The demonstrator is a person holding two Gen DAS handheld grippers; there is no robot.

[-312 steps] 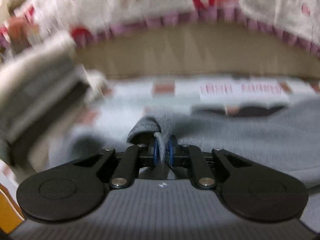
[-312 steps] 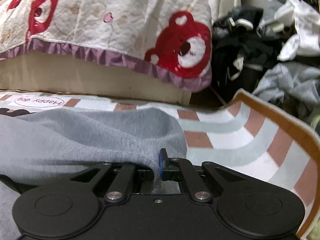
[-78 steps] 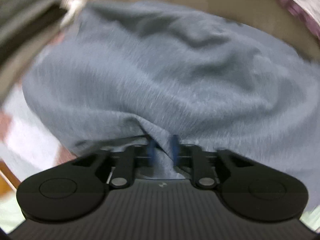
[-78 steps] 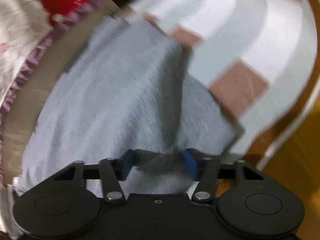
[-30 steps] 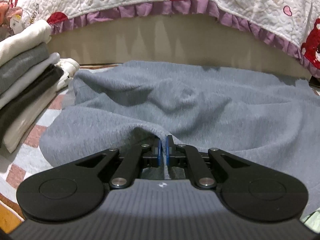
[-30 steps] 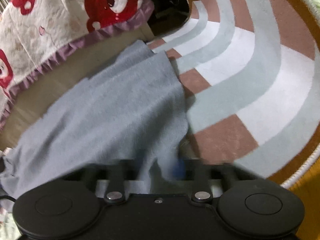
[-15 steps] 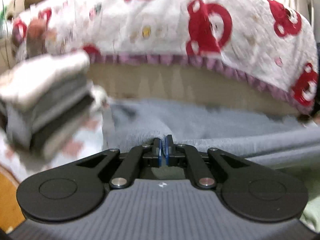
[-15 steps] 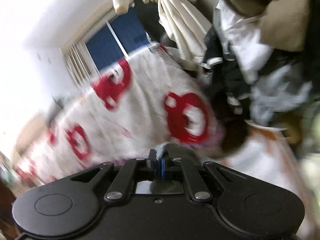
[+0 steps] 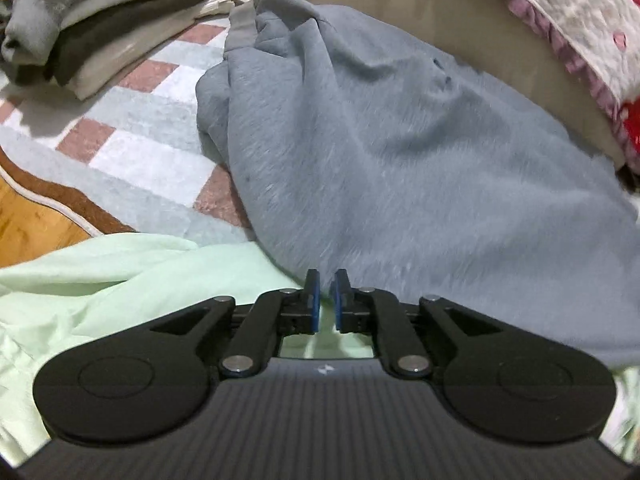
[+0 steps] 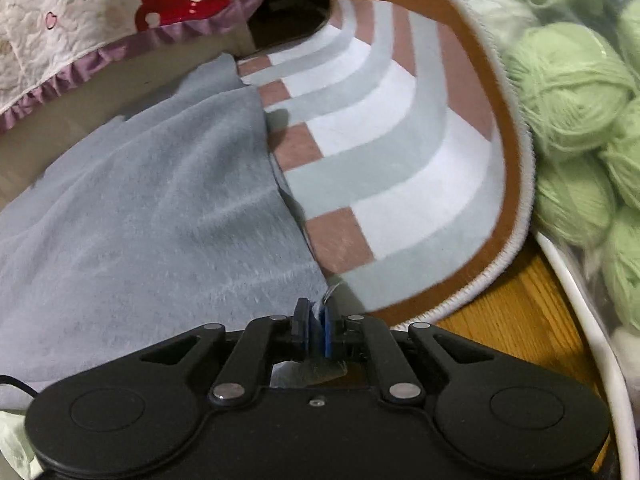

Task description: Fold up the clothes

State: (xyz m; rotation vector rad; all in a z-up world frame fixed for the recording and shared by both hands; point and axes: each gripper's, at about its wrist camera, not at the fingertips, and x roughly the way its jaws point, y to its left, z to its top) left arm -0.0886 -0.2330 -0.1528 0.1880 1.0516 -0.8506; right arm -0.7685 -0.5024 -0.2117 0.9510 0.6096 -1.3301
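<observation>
Fleecy grey garment lies rumpled; right hand-held gripper pinches its corner, left hand-held gripper slightly parted, empty.

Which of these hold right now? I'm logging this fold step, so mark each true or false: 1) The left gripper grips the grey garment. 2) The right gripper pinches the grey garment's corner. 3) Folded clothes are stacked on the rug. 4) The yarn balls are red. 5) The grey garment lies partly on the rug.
1) False: the left gripper stands slightly open with nothing between its pads, just short of the grey garment.
2) True: the right gripper is shut on a corner.
3) True: the stack sits on the rug.
4) False: the yarn balls are light green.
5) True.
</observation>
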